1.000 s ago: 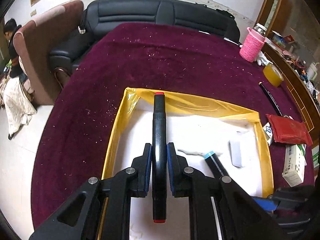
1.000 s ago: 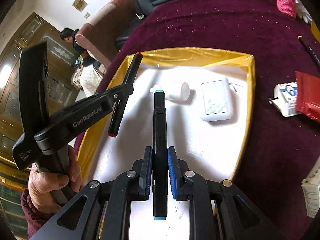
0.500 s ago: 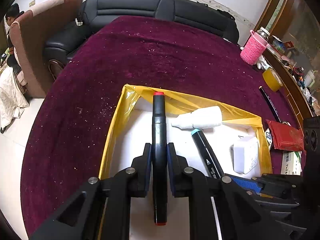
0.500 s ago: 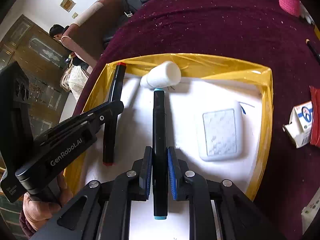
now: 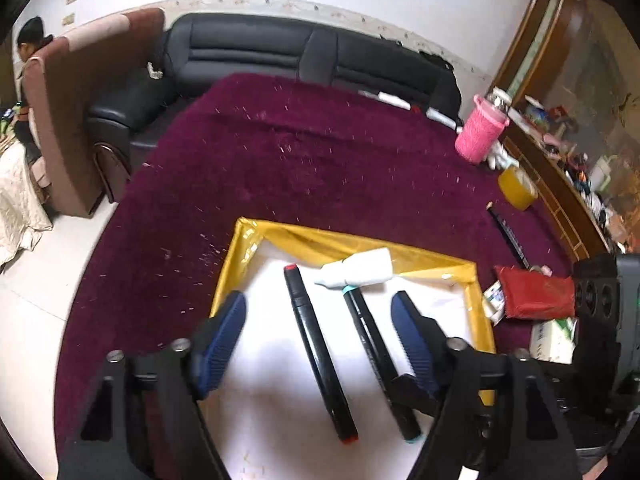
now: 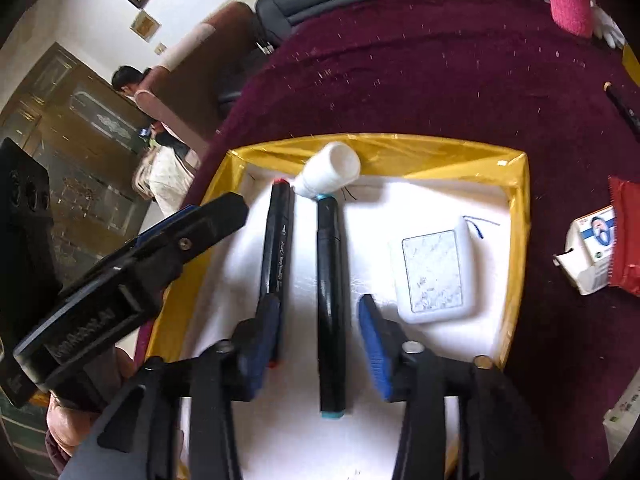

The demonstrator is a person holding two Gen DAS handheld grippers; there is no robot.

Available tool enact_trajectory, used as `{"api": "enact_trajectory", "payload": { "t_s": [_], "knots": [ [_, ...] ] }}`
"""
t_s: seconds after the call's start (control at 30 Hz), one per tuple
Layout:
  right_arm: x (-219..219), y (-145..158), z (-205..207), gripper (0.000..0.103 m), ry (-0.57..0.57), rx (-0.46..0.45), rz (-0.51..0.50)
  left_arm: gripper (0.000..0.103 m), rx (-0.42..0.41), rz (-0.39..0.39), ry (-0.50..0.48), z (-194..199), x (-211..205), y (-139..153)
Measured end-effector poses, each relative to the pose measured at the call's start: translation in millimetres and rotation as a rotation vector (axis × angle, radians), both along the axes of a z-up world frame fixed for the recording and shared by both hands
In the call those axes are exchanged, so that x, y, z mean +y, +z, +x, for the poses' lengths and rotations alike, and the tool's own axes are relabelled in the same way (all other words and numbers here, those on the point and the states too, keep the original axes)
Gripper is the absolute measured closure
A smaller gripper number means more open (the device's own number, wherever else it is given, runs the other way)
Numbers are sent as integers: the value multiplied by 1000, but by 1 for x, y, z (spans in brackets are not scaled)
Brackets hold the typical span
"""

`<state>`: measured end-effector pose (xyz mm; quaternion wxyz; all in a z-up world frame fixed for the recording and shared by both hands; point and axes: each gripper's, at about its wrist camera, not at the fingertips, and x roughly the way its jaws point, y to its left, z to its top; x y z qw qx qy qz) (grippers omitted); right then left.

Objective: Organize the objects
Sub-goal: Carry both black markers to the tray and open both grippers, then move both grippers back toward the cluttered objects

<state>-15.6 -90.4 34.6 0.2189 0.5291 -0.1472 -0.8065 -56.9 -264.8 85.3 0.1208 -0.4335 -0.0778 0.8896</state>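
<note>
A yellow-rimmed tray with a white floor sits on the maroon cloth. A black marker with red caps and a black marker with teal caps lie side by side in it, loose. A small white bottle lies at the tray's far wall, and a white case lies to the right. My left gripper is open above the markers. My right gripper is open astride the teal marker.
A red pouch, a small white-and-blue box, a black pen, a yellow tape roll and a pink holder lie right of the tray. A black sofa stands behind the table.
Both grippers have opened and let go of their markers. The red-capped and teal-capped markers now lie on the tray floor. Both grippers have pulled back a little.
</note>
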Motion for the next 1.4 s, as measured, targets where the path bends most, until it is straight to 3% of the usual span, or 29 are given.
{"api": "enact_trajectory", "payload": {
  "t_s": [0.07, 0.2, 0.37, 0.47, 0.63, 0.73, 0.9, 0.97, 1.1, 1.13, 1.17, 1.23, 1.3, 1.4],
  "knots": [
    [4, 10, 9, 39, 0, 25, -7, 21, 16, 15, 9, 13, -4, 15],
    [16, 28, 26, 29, 9, 62, -67, 16, 41, 63, 26, 45, -11, 38],
    [40, 47, 47, 11, 12, 93, -244, 11, 88, 158, -9, 92, -4, 64],
    [61, 52, 63, 9, -16, 96, -318, 9, 96, 284, -75, 111, 12, 75],
    [103, 61, 97, 9, -104, 153, -294, 1, 83, 595, -211, 129, 44, 80],
    [129, 65, 121, 9, -143, 210, -261, 1, 31, 666, -214, 132, 70, 75],
    [179, 71, 156, 9, -225, 290, -206, 1, -164, 641, -97, 121, 107, 52],
    [200, 72, 167, 9, -255, 313, -193, 1, -216, 724, -138, 120, 119, 40],
    [233, 65, 177, 9, -314, 317, -209, 1, -298, 1042, -363, 113, 151, 17],
    [240, 63, 178, 9, -326, 312, -219, 1, -310, 1071, -375, 112, 156, 12],
    [251, 59, 181, 9, -345, 305, -230, 1, -317, 1077, -366, 109, 160, 8],
    [262, 53, 182, 9, -368, 297, -238, 1, -327, 969, -264, 108, 168, 3],
    [270, 48, 183, 9, -384, 293, -235, 1, -375, 718, -100, 106, 177, -2],
    [283, 41, 185, 9, -408, 290, -233, 1, -384, 514, 42, 106, 191, -11]
  ]
}}
